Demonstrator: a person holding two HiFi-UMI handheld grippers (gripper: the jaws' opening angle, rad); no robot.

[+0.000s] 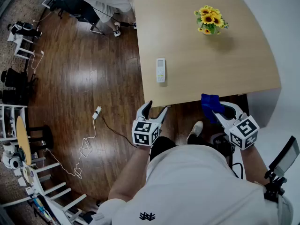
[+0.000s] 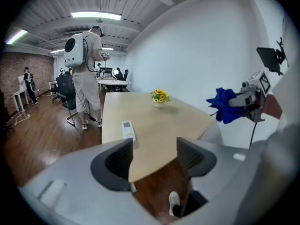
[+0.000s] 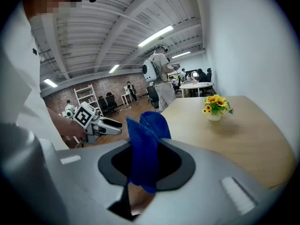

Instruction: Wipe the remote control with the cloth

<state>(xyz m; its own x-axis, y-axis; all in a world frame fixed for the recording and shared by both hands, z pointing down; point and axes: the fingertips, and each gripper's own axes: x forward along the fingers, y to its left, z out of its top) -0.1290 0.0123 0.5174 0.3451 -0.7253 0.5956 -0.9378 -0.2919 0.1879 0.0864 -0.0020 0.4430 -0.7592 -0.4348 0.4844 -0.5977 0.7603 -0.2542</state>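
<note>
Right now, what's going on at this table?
A person stands at the near edge of a light wooden table with a gripper in each hand. The right gripper is shut on a crumpled blue cloth, held up off the table. The left gripper is open and empty, just short of the table edge. A slim white remote control lies flat on the table, untouched, with wiping not yet begun. A small pot of yellow flowers stands farther back.
</note>
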